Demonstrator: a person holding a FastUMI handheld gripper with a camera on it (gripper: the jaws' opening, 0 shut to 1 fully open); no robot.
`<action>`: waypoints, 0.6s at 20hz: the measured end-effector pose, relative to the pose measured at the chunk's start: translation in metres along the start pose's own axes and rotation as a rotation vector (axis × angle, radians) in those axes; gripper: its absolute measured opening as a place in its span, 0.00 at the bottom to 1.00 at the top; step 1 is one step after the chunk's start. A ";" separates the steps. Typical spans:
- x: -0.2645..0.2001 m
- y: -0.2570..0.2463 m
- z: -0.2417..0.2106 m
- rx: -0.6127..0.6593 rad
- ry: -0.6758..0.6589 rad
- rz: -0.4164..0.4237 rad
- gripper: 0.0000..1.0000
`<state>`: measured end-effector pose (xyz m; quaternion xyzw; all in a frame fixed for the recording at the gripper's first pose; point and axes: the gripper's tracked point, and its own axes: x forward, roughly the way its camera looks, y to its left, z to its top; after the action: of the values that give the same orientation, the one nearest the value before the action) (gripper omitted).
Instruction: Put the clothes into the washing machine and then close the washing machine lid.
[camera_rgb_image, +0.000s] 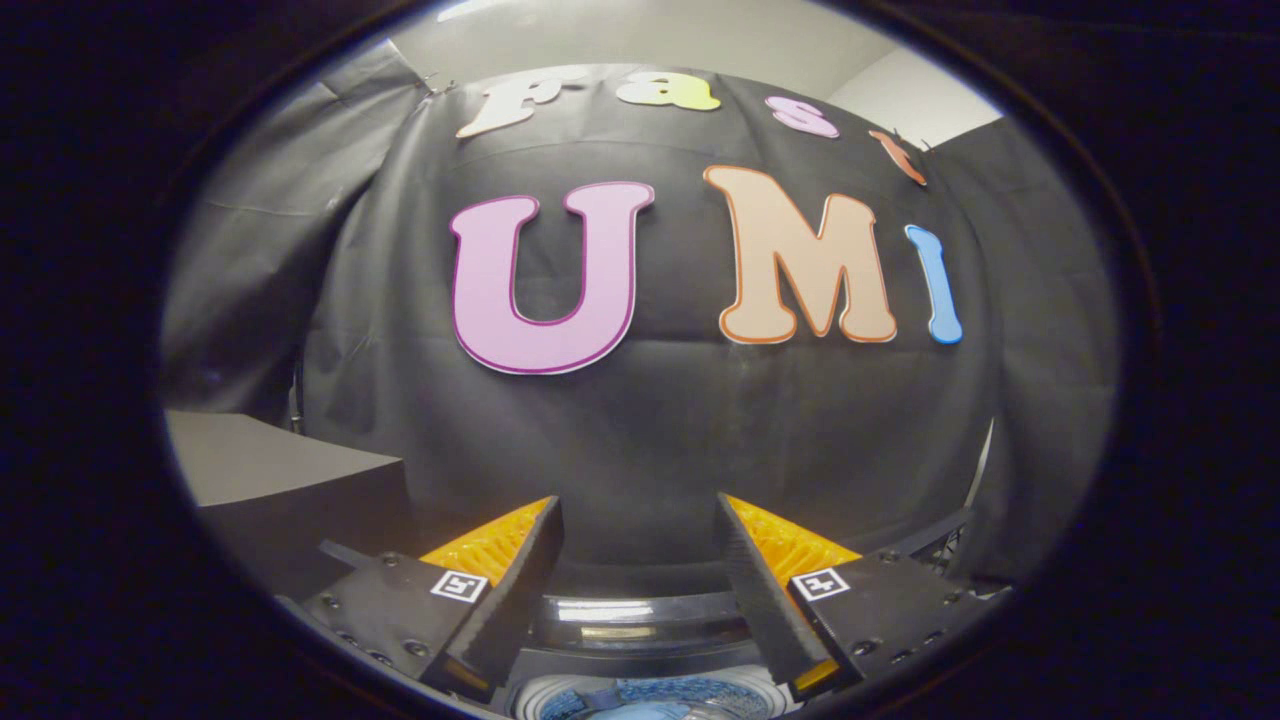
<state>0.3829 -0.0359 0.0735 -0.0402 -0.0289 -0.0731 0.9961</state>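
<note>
Two fingers of the tool (640, 530) are spread apart, nothing gripped; washing machine (640, 625) drum opening is seen facing up underneath.

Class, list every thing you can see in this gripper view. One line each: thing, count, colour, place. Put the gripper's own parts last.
Booth wall: one, black cloth, straight ahead beyond the fingers.
Box-like block: one, grey top and dark side, beside the wall, off to the side of one finger.
Washing machine rim: one, dark and glossy, curved, low between the fingers.
Drum opening: one, pale ring, just below the rim.
Clothes: blue fabric, count cannot be told, inside the drum opening, below the fingers.
Gripper: one, fingers spread apart and holding nothing, above the washing machine rim.
Fingers: two, each carrying a square marker tag at its base.
</note>
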 end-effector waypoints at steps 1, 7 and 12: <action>-0.001 0.000 -0.001 -0.001 0.005 0.001 0.95; -0.002 0.000 -0.001 0.000 -0.017 0.000 0.95; -0.004 0.000 -0.001 0.001 -0.029 0.001 0.95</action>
<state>0.3792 -0.0354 0.0722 -0.0406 -0.0435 -0.0717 0.9956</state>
